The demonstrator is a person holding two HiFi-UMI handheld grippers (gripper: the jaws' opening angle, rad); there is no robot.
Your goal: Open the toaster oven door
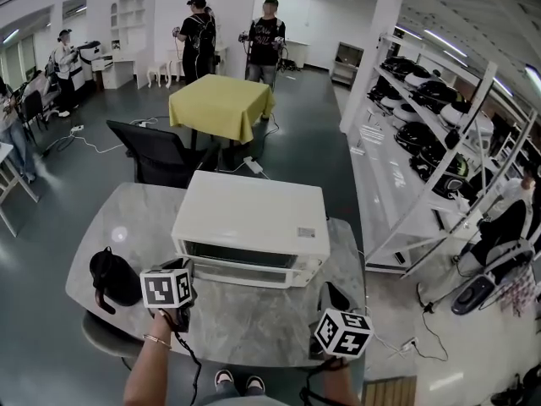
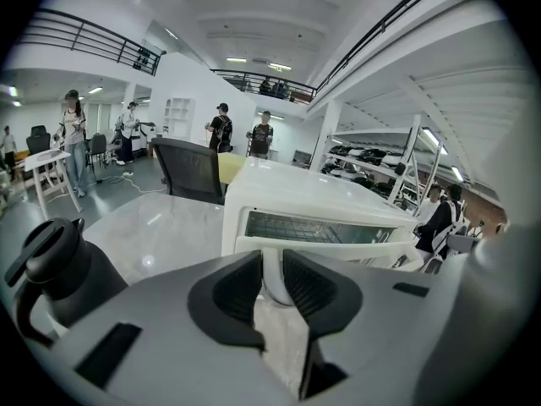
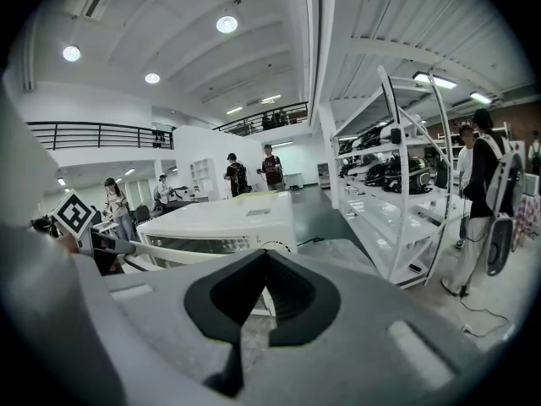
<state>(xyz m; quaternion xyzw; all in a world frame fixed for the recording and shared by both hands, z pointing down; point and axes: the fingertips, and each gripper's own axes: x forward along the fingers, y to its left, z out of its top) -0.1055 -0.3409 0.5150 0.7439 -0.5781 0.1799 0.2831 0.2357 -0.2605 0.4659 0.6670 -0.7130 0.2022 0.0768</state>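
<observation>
The toaster oven (image 1: 254, 214) sits white and boxy at the far middle of your marbled grey worktop (image 1: 245, 320), its glass door (image 1: 241, 255) facing you. The long white handle (image 1: 245, 271) runs across the front just under the glass. From here the door looks shut or very nearly so; you cannot tell which.

Your left gripper (image 2: 272, 265) is right at the left end of that handle. Its fingers (image 2: 308, 282) stand partly apart, with the handle's white end piece showing in the gap between them. Whether the pads actually press on it, you cannot tell. In the head view its marker cube sits just in front of the oven's lower left corner.

Your right gripper (image 3: 266, 256) hovers near the oven's right front corner, clear of it. Its fingers (image 3: 292, 299) are closed tip to tip with nothing between them.

On the worktop to the left of your left gripper stands a black jug (image 1: 114, 277) with a lid and a handle, apart from the oven.

Beyond the worktop are a black office chair (image 1: 156, 155) and, further back, a table under a yellow cloth (image 1: 221, 100). A white shelving rack (image 1: 423, 142) loaded with dark gear runs along your right. Several people stand at the far end of the room.
</observation>
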